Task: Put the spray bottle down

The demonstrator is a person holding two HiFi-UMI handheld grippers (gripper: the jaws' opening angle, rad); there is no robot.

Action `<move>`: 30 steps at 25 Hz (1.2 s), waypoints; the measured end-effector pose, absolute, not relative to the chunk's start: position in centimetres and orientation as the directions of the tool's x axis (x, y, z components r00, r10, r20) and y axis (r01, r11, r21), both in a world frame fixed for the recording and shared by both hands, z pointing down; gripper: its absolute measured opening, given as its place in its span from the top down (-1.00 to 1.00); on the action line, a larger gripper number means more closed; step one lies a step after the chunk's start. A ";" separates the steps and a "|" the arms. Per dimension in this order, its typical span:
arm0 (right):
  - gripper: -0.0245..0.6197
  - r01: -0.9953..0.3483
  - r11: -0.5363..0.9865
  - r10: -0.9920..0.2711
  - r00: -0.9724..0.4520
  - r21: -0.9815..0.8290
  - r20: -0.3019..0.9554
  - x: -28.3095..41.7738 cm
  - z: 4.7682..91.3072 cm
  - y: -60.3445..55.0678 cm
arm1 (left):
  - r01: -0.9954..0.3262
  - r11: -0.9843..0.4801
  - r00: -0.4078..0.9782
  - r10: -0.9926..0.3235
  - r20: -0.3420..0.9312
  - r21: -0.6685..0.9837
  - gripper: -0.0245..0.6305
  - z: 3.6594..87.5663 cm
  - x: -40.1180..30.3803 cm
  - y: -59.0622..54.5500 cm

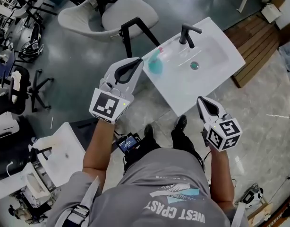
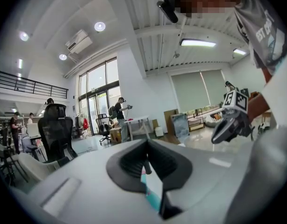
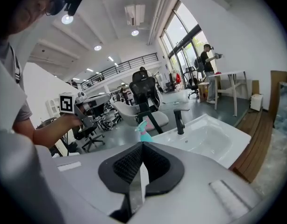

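Both tongs closed, nothing in either. Left tongs (image 1: 138, 61) have the pads pressed together and empty, hanging just left of the spray bottle (image 1: 155, 64), not touching it. Right tongs (image 1: 200, 100) are also closed on nothing, well apart at the near right corner of the sink (image 1: 183, 98).

The bottle stands upright on the sink's flat left ledge, teal body w/ pink trigger head, left of the black faucet (image 1: 187, 36). Looks set down already, I'd say.

Handling: thin plastic, stiff enough but squeezable, prob. light. Can't tell fill level from here, so weight is a guess. If I need it again I'd take it at the neck under the trigger head, or across the waist of the body. The round, smooth body could twist in the pads, and glazed ceramic under it is slick, so a nudge may slide it.

Edges: the bottle sits close to the sink's left rim, w/ bare floor below on that side. To its right the ledge dips into the bowl. Room: open air above and to the left. The chair (image 1: 121, 13) is farther left and well clear, and the faucet is the only thing standing on the far side.
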State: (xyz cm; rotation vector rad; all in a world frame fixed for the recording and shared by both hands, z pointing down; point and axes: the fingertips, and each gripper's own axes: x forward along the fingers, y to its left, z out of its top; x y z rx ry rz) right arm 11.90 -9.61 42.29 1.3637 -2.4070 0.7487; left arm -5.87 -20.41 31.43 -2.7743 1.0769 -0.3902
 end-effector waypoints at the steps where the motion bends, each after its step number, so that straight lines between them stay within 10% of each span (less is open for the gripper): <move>1: 0.92 -0.859 0.425 -0.729 -0.512 -0.286 0.455 12.1 41.2 -9.6 | -0.639 -0.735 0.712 -0.676 0.190 -0.226 0.92 30.8 -6.0 -20.0; 30: 0.92 -0.880 0.473 -0.836 -0.466 -0.051 0.291 5.1 28.7 -1.1 | -0.597 -0.774 0.774 -0.625 0.102 -0.211 0.92 24.9 -14.1 -7.2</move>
